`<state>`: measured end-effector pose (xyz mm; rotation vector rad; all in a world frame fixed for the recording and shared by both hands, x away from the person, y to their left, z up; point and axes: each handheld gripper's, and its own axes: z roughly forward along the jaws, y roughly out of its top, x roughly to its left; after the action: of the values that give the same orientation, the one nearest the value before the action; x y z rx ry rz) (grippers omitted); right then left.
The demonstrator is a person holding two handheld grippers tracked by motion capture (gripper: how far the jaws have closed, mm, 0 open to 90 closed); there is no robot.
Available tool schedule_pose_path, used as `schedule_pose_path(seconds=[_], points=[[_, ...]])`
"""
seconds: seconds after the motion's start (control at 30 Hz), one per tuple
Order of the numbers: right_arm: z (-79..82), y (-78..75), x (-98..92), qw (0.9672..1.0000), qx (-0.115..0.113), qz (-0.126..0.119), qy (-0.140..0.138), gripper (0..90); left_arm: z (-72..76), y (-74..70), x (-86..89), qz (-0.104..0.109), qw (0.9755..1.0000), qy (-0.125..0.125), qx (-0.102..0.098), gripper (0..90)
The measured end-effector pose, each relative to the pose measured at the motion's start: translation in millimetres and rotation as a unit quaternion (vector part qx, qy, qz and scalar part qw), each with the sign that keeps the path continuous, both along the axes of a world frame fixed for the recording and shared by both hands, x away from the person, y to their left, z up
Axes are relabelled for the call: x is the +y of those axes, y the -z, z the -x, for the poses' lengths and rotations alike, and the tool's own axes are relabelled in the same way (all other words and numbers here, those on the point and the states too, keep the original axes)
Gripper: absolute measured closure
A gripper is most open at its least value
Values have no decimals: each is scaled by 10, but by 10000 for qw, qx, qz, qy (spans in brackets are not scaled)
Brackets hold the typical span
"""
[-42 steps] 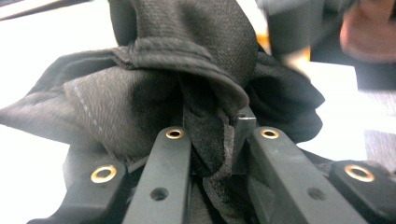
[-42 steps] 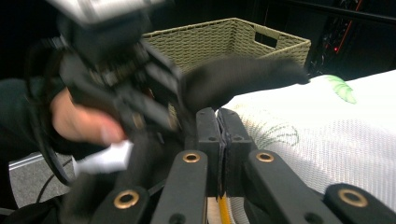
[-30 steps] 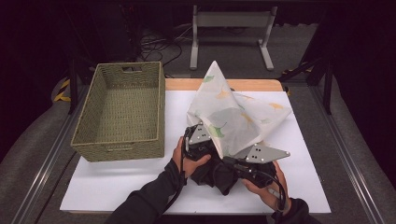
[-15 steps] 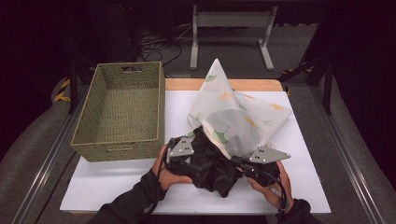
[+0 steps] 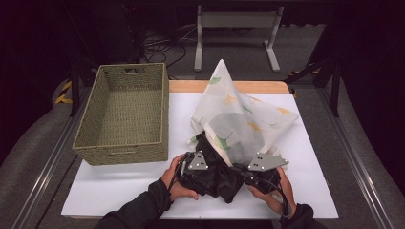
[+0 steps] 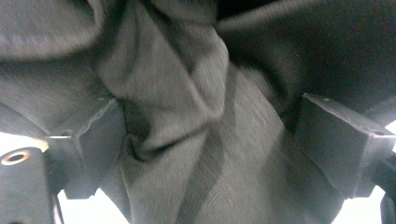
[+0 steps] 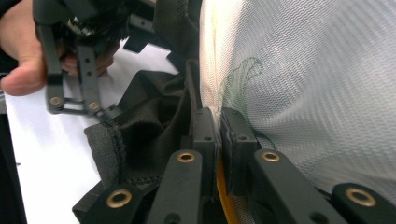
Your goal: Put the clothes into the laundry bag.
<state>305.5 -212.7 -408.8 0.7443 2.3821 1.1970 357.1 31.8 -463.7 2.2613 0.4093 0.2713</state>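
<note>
Since the earlier frames, the left gripper (image 5: 203, 169) had dropped toward the near edge of the tabletop (image 5: 119, 191), and its jaws had just been opening; they stood wide, dark cloth (image 6: 196, 140) bunched loosely between them, unpinched. The right gripper (image 7: 218, 135) was clamped on the edge of the white cloth (image 5: 239, 119), which rose in a peak near the table's middle. Risk: the left jaws closing on a thick fold, or both cloths dragging together, well short of the basket (image 5: 124, 114).

Quick count from where I'm standing — one woven basket (image 5: 122, 114), one black garment (image 5: 215, 174), one sheer leaf-print cloth (image 5: 239, 117), two grippers — left gripper (image 5: 191, 167), right gripper (image 5: 260, 171) — all on one counter (image 5: 119, 191).
</note>
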Motion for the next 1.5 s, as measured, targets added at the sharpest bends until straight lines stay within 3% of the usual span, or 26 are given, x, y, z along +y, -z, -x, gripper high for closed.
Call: schedule_pose_path(seconds=[0.03, 0.1, 0.23, 0.27, 0.37, 0.43, 0.53, 0.57, 0.6, 0.67, 0.7, 0.77, 0.87, 1.0, 1.13, 1.27, 1.43, 1.5], points=[[-1, 11, 2, 10000, 29, -2, 14, 847, -10, 6, -19, -48, 10000, -7, 68, 191], [-14, 37, 4, 10000, 44, 27, 11, 844, -33, 4, -42, -102, 9999, -43, -19, 231], [-22, 56, 15, 9999, 70, 76, 42, 842, -81, -6, -51, -29, 9999, -130, -28, 454], [-26, 58, 18, 9999, 72, 81, 52, 842, -126, -15, -50, 94, 9998, -147, -25, 454], [-55, 49, 19, 9999, 75, 53, 103, 845, -179, -74, -62, 346, 9993, -136, -107, 740], [-66, 25, 23, 9999, 52, 6, 103, 853, -201, -130, -80, 492, 9987, -83, -140, 801], [-54, -105, 35, 9997, -25, -222, 66, 869, -162, -259, -75, 830, 9963, -64, -229, 812], [-54, -169, 40, 9993, -47, -370, 19, 873, -122, -339, -57, 876, 9955, -54, -366, 816], [-41, -236, 56, 9989, -93, -464, -23, 875, -122, -339, -57, 876, 9955, -54, -366, 818], [-13, -334, 91, 9982, -213, -555, -94, 877, -13, -530, 24, 1122, 9921, -37, -559, 821], [-13, -334, 91, 9982, -213, -555, -94, 877, -13, -530, 24, 1122, 9921, -37, -559, 822], [36, -494, 159, 9963, -346, -755, -214, 879, 111, -700, 118, 1267, 9890, -5, -761, 822], [137, -699, 268, 9941, -594, -827, -375, 879, 221, -826, 175, 1404, 9865, 165, -822, 822], [218, -797, 319, 9925, -709, -872, -491, 881, 233, -820, 59, 1368, 9870, 240, -813, 821], [290, -802, 319, 9923, -715, -868, -524, 884, 15, -699, -167, 1526, 9867, 29, -557, 819], [301, -771, 308, 9931, -661, -800, -541, 885, -183, -562, -323, 1499, 9871, -178, -530, 817], [264, -531, 209, 9966, -369, -570, -456, 885, -420, -407, -275, 2130, 9739, -773, -140, 804], [240, -418, 132, 9982, -247, -445, -324, 886, -432, -393, -246, 2062, 9756, -744, -145, 784]])
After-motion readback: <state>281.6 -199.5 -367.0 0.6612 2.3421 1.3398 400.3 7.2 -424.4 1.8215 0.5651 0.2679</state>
